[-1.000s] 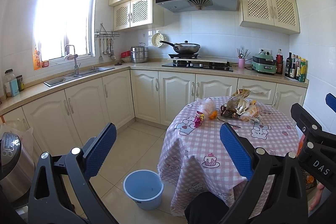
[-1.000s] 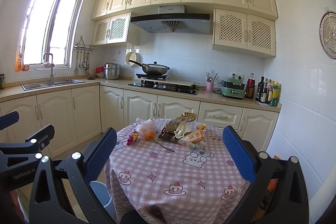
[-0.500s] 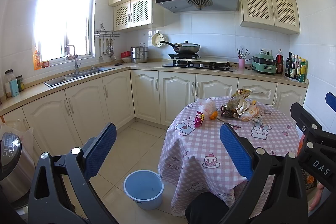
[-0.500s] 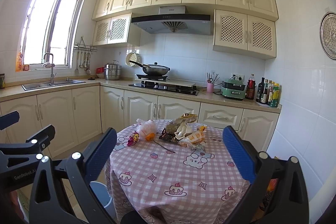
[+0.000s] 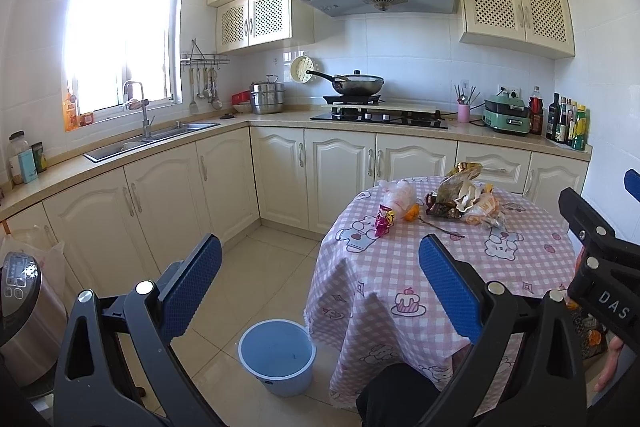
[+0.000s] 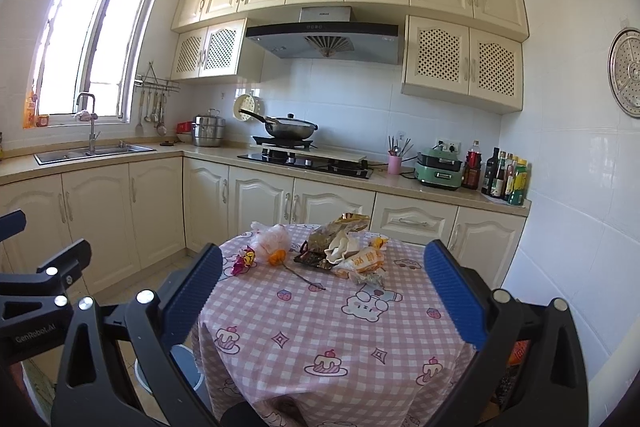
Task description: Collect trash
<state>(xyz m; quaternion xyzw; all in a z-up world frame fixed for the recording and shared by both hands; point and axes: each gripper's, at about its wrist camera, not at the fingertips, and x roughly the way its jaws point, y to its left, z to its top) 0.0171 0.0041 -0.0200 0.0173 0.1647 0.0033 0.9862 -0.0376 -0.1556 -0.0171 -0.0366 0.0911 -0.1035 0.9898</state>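
Beside the table (image 5: 440, 267), a blue bucket (image 5: 276, 355) (half-hidden in right view).

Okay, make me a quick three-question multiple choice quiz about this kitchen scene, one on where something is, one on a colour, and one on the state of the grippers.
1. Where is the bucket?
A. On the floor beside the table
B. On the counter
C. In the sink

2. What colour is the tablecloth?
A. Green striped
B. Pink and white checked
C. Plain blue

3. How do the left gripper and right gripper stand?
A. Both shut on trash
B. One open, one shut
C. Both open and empty

Answers: 1 A, it stands on the tiles by the hanging cloth. 2 B, pink checks with cartoon prints. 3 C, each pair of blue pads is wide apart, and the trash pile lies untouched.
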